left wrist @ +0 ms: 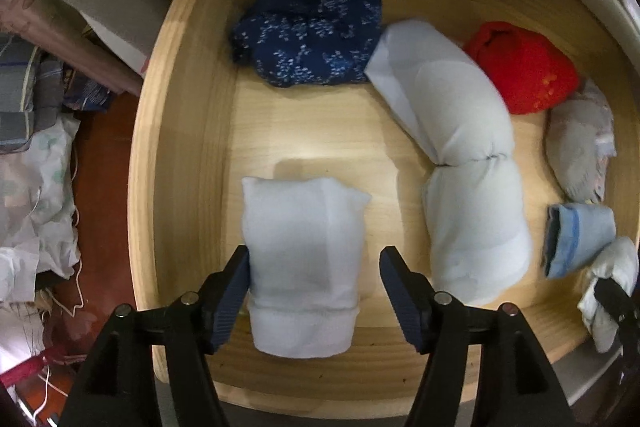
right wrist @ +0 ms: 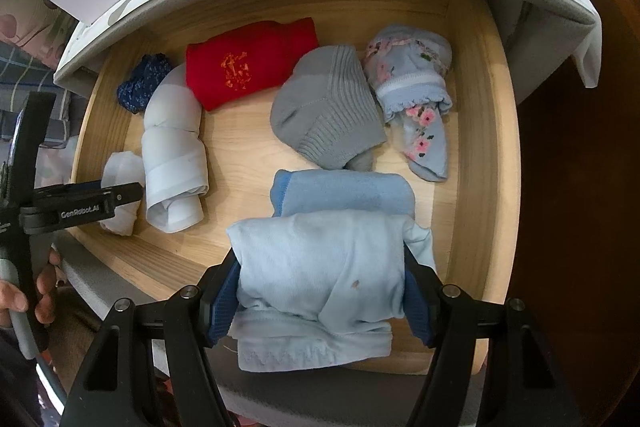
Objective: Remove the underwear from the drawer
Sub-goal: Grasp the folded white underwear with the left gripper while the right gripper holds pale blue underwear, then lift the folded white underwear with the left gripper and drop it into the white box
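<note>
Right wrist | right tool (right wrist: 320,291) clamps pale blue underwear (right wrist: 324,267), hiding drawer (right wrist: 496,147) front | left tool (left wrist: 314,291) wide

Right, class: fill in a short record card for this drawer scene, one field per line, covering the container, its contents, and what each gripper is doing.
container: wooden drawer, pulled open
contents: rolled and folded garments
left gripper: open, fingers either side of a white roll, right finger clear of it
right gripper: shut on a pale blue folded garment
other items: red bundle, grey ribbed piece, floral piece, navy patterned bundle, long white roll
</note>
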A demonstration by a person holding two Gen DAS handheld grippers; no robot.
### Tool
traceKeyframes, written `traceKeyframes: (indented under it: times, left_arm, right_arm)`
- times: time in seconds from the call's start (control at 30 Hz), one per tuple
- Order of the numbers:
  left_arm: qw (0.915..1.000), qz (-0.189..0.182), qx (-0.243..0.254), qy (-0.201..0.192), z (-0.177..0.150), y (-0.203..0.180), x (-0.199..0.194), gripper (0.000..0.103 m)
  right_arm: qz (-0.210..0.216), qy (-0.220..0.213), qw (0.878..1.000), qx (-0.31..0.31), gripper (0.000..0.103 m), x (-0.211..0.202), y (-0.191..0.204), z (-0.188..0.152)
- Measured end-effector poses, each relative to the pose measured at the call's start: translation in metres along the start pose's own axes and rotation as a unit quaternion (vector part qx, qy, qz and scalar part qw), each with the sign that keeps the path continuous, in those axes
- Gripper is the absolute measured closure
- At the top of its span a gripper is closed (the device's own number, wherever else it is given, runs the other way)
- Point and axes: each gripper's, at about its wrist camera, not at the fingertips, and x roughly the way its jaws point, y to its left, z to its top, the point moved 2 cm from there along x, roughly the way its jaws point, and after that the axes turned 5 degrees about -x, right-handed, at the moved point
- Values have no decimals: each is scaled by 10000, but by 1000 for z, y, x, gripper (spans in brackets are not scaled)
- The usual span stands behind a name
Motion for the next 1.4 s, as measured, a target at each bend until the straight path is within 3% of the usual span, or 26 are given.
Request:
traceKeyframes:
  times: [0.13, 0.43, 0.47, 0.73, 1.07, 1.4]
  left_arm:
    - [9996, 50, -261, 31, -1, 8, 0, 36]
    - [9986, -126, -314, 397, 6, 14, 14, 37]
    - [9987, -142, -307, 371, 5, 13, 14, 44]
    - [9988, -331, -308, 189, 2, 14, 7, 55]
    - [9985, -450, -173, -248, -6, 15, -22, 57]
    - [9935, -643, 119, -927, -16, 17, -85, 57]
  right_arm:
    - [35, 18, 10000, 16, 37, 1, -1, 0]
    - [-8, 56, 10000, -49, 37, 3, 1, 1]
    - [-2, 51, 10000, -39, 37, 2, 0, 1]
    - [-17, 67, 10000, -45, 37, 3, 0, 1]
    - [-133, 13, 9999, -103, 37, 3, 2, 1]
    - [-207, 26, 9997, -106, 37, 3, 3, 1]
